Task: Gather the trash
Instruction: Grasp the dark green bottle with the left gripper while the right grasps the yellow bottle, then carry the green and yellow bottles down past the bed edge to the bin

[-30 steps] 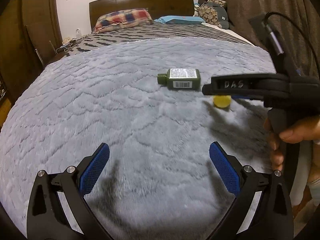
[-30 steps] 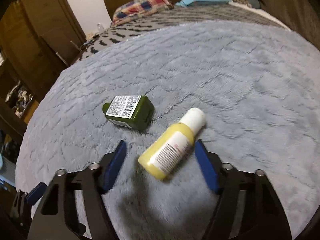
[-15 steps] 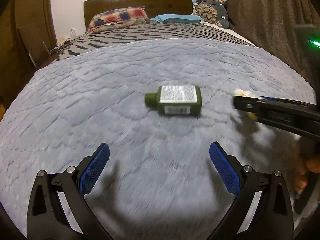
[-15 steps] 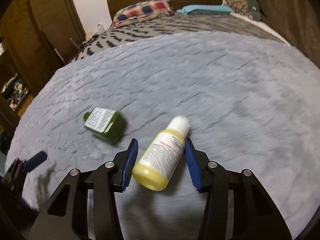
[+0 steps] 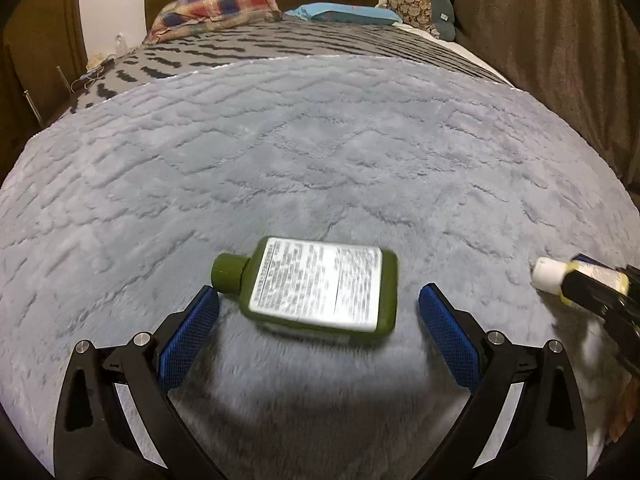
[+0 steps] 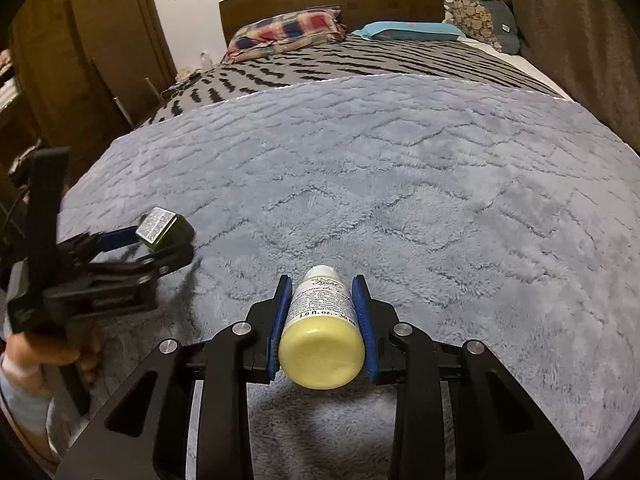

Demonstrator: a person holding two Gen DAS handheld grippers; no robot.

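The right tool is clamped on the yellow bottle, white cap pointing far, blue pads pressing both its sides above the grey blanket. The left tool is spread wide, its pads either side of the green bottle, which lies label-up on the blanket with its cap to the left, just beside the left pad; contact is unclear. A plaid pillow lies at the bed's far end.
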